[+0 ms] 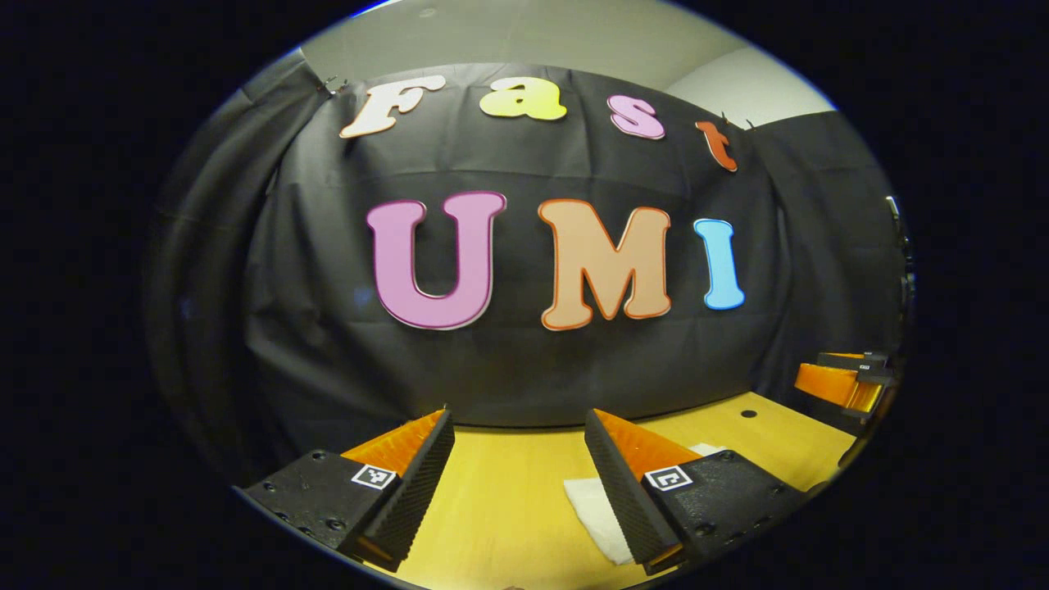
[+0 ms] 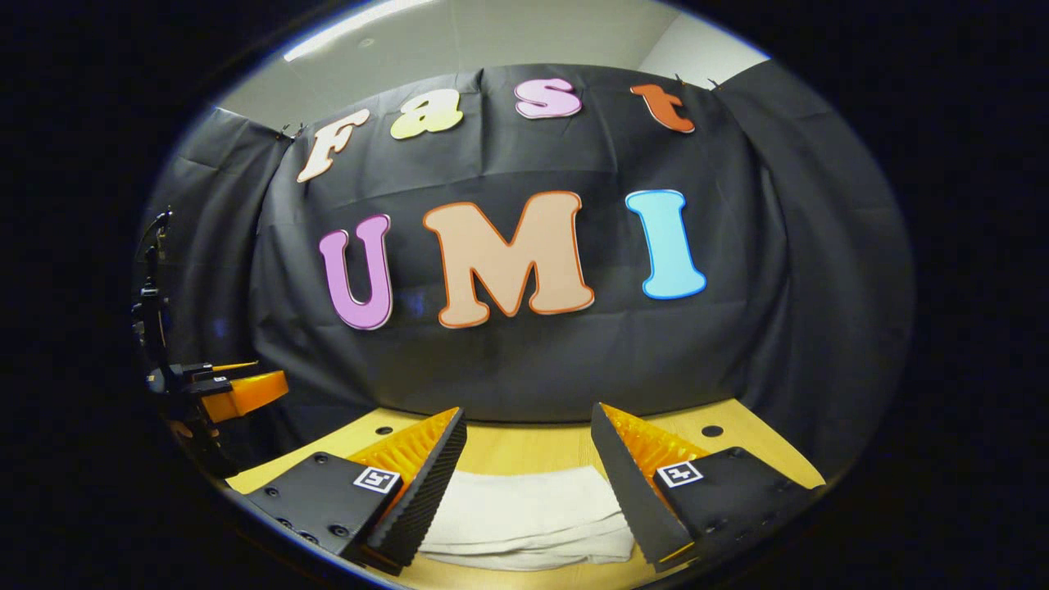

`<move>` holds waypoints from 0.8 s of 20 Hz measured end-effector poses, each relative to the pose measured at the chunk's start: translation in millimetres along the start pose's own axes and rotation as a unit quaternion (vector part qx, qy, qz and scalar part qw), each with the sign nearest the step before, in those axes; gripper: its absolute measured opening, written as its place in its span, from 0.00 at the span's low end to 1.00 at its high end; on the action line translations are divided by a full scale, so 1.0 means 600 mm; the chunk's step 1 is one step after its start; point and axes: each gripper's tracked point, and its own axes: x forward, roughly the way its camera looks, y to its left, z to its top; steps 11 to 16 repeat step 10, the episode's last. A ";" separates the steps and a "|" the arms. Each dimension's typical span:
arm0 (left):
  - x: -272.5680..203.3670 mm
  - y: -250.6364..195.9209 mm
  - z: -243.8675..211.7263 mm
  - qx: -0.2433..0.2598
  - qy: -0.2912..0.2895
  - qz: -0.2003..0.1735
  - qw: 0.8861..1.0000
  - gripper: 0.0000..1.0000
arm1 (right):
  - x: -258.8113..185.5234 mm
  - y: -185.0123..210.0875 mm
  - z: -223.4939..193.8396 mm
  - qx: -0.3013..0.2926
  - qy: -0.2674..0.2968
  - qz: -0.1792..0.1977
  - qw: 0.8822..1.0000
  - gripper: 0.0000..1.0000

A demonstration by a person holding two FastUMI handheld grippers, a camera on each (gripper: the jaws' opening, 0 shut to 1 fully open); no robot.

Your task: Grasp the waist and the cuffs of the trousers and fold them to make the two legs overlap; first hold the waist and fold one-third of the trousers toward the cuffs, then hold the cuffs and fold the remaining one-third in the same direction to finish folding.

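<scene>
On the desk (image 2: 524, 449), near its front edge, the trousers (image 2: 529, 516) look fully folded already; left gripper (image 1: 516, 467) and right gripper (image 2: 529, 475) both hang released, so nothing's left, I'd say.

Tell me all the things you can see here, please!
trousers: one, white, lying folded on the table, between and below the right gripper's fingers; a corner also shows in the left gripper view.
table: one, yellowish wood, under both grippers, with small dark holes near its far edge.
booth wall: one, black cloth, hanging behind the table.
room wall: pale, above the cloth.
left gripper: one, jaws open, nothing between them, hovering above the table; also at the left edge of the right gripper view.
right gripper: one, jaws open above the trousers, not touching them; also at the right edge of the left gripper view.
</scene>
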 end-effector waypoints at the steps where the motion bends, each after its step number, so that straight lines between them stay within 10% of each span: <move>1: -0.007 0.012 0.012 -0.001 -0.007 0.005 1.000 0.94 | -0.002 0.006 0.012 -0.003 -0.014 -0.004 1.000 0.98; 16: -0.030 0.036 0.034 -0.023 -0.026 0.027 0.999 0.96 | -0.034 0.020 0.066 -0.040 -0.063 -0.015 0.997 0.95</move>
